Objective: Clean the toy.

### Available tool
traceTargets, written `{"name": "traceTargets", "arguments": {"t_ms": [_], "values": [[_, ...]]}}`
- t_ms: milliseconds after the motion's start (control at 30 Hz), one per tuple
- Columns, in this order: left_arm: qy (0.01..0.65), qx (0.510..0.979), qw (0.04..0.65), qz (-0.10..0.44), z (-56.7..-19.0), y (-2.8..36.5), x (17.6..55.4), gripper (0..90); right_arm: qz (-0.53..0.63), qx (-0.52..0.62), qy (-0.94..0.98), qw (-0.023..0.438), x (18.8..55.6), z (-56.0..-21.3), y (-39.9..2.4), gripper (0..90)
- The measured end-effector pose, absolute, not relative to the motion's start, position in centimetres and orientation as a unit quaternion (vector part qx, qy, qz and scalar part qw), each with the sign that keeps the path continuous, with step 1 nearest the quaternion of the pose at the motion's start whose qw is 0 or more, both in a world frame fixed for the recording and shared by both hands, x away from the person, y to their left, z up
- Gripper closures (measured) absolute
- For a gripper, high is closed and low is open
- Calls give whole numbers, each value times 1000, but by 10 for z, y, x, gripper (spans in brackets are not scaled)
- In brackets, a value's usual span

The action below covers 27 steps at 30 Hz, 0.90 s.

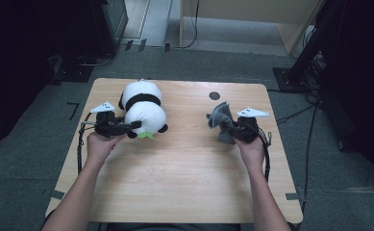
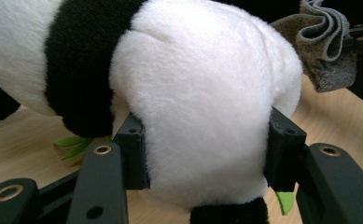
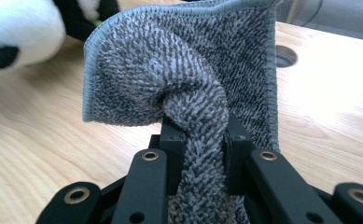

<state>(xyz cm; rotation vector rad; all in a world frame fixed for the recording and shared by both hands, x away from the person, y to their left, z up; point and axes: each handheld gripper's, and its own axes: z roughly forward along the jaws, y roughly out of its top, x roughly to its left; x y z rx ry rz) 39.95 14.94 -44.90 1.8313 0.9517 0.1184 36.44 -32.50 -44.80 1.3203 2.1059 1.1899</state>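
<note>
On the left side of the tabletop [image 1: 184, 168] I hold the plush panda [image 1: 143, 108]; my left gripper [image 2: 202, 158] has its fingers [image 2: 135, 149] pressed on the white round part. My right gripper [image 3: 200, 140] has the fingers closed on a bunched grey towel cloth [image 3: 193, 84], lifted at the right side.

Panda [image 2: 207, 93] head: we see it cut off by the left gripper view's frame.
Cloth [image 3: 188, 84] lower end: we lose it behind the right tool [image 3: 200, 135].
</note>
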Motion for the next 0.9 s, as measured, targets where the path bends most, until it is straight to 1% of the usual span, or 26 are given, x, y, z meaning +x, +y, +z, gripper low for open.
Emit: {"name": "traceTargets", "arguments": {"t_ms": [133, 300, 433, 533, 667, 833, 900], "values": [[408, 753, 514, 50, -454, 161, 404, 456, 413, 483, 748, 192, 370, -453, -335, 755], [417, 750, 510, 55, -458, 172, 409, 455, 407, 508, 735, 188, 377, -459, -361, 749], [418, 753, 503, 71, -463, 180, 414, 452, 394, 520, 735, 186, 379, -466, -374, 748], [432, 743, 506, 79, -466, 188, 418, 451, 388, 544, 724, 171, 383, -478, -390, 744], [431, 754, 487, 98, -472, 190, 422, 441, 375, 556, 723, 164, 387, -491, -396, 733], [443, 745, 491, 86, -479, 195, 425, 415, 372, 562, 721, 163, 390, -501, -398, 690], [449, 740, 493, 86, -482, 196, 427, 391, 370, 561, 723, 164, 391, -502, -398, 686]]}}
